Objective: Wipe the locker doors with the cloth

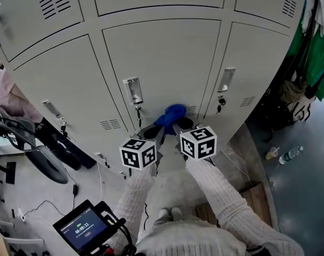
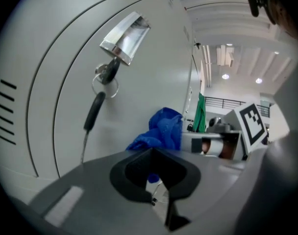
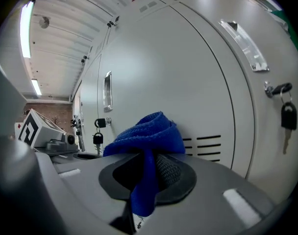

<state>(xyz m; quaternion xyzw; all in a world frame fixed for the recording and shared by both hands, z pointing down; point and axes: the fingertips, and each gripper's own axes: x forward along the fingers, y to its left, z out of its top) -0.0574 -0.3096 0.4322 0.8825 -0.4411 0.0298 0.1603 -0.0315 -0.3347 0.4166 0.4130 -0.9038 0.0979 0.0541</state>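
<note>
A blue cloth [image 1: 173, 113] is bunched against the lower part of the middle grey locker door [image 1: 162, 57]. My right gripper [image 1: 179, 122] is shut on it: in the right gripper view the cloth [image 3: 149, 133] bulges over the jaws and a strip hangs down between them, at the right gripper [image 3: 144, 180]. My left gripper [image 1: 154, 131] sits just left of it with its jaws together. In the left gripper view the cloth [image 2: 161, 131] lies ahead and right of the left gripper [image 2: 156, 177]. A speck of blue shows in the slit; I cannot tell whether it is pinched.
The door's metal handle [image 1: 132, 89] and a hanging key [image 1: 139, 113] are left of the cloth; the neighbouring door's key [image 3: 287, 116] hangs to the right. A person's arm [image 1: 7, 97] and a black chair [image 1: 45, 159] are at left. Green clothes [image 1: 316, 52] and bottles [image 1: 290, 154] are at right.
</note>
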